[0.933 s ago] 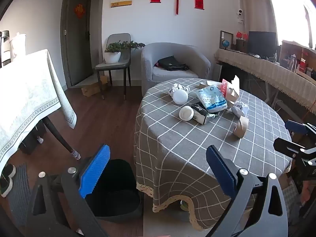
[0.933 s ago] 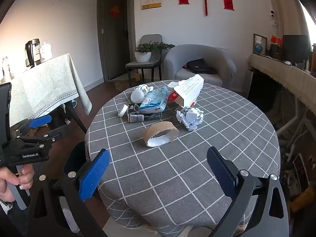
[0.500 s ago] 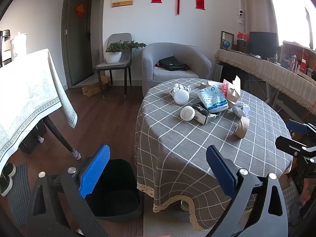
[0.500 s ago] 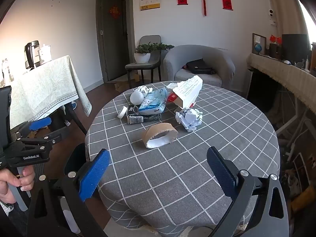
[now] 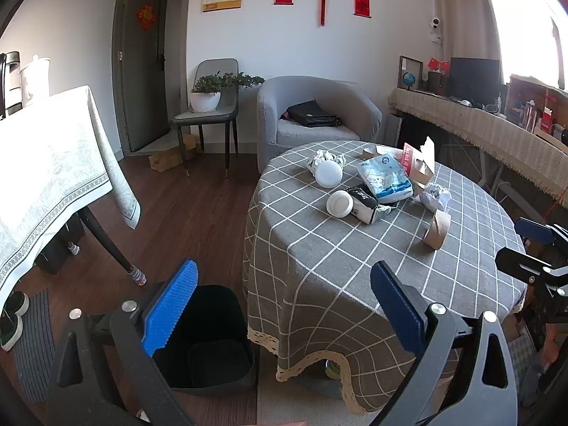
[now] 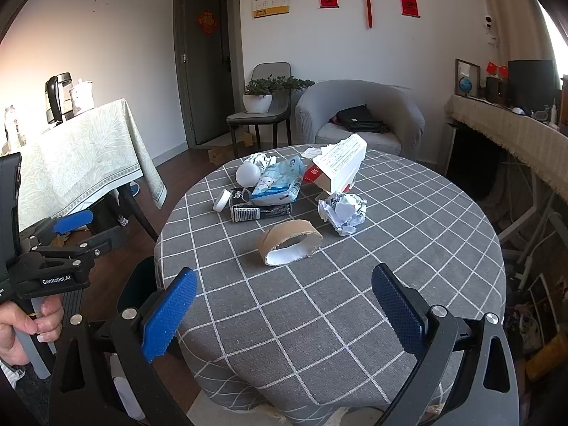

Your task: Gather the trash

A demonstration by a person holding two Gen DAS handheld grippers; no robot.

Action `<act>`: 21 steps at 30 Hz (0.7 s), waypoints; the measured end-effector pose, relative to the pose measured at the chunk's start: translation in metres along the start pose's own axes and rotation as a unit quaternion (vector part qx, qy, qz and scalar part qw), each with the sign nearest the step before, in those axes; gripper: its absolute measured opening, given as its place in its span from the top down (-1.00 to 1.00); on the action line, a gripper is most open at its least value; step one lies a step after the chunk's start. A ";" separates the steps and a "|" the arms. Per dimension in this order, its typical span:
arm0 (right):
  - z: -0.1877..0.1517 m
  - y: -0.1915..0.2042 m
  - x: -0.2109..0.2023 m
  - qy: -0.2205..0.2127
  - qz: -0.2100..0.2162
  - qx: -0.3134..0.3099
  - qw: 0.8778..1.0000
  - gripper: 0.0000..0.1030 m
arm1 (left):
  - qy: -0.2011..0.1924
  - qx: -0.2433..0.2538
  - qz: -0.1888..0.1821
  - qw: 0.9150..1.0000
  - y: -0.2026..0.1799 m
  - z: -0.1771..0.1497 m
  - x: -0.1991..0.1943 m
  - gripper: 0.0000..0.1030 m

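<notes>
Left gripper (image 5: 284, 301): jaws spread wide, nothing between the blue pads; it fills the bottom of the left wrist view, above the table's near edge and the floor.
Right gripper (image 6: 284, 305): jaws likewise wide apart and empty; it sits at the bottom of the right wrist view, over the near part of the table.
Hand (image 6: 25, 326): at the lower left of the right wrist view, wrapped around the left gripper's handle.
Black bin (image 5: 213, 337): on the floor at the lower centre of the left wrist view, just beside the tablecloth's hanging edge, partly behind the left blue pad.
Round table (image 6: 408, 255): covered in a grey checked cloth; all the trash lies on its far half.
Cardboard tape ring (image 6: 289, 242): the nearest piece to the right gripper, at the centre of the right wrist view, apart from the rest.
Crumpled paper (image 6: 342, 211): just beyond and right of the ring.
Black packet (image 6: 261, 210): left of the crumpled paper, under the edge of a blue and white bag (image 6: 280, 184).
White lid (image 6: 220, 200): touching the black packet's left end.
White ball (image 6: 247, 174): behind the lid, next to a crumpled wrapper (image 6: 261, 159).
Opened carton (image 6: 339, 167): tilted, at the back of the pile, right of the bag.
</notes>
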State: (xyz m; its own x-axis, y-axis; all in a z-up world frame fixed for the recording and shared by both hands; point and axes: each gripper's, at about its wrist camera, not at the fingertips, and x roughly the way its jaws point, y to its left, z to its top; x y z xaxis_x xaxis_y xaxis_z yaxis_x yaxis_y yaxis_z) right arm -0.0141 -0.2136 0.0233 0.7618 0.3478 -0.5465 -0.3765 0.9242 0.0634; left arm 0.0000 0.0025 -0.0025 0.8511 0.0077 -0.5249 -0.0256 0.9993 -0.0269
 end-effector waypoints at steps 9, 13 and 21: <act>-0.002 0.000 0.001 -0.001 0.001 0.000 1.000 -0.93 | 0.000 0.000 0.001 1.000 -0.001 0.000 0.000 -0.93; -0.002 0.000 0.001 -0.001 0.001 0.002 1.000 -0.93 | 0.001 0.001 0.000 1.000 -0.002 -0.001 0.001 -0.93; -0.001 -0.001 0.001 -0.001 0.001 0.002 1.000 -0.93 | 0.001 0.000 0.000 1.000 -0.001 0.000 -0.001 -0.93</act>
State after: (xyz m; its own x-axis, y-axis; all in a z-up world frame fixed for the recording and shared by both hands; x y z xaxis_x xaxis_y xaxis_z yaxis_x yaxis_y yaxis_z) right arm -0.0139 -0.2143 0.0221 0.7626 0.3492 -0.5446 -0.3749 0.9246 0.0679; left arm -0.0003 0.0014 -0.0020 0.8500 0.0082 -0.5267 -0.0261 0.9993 -0.0265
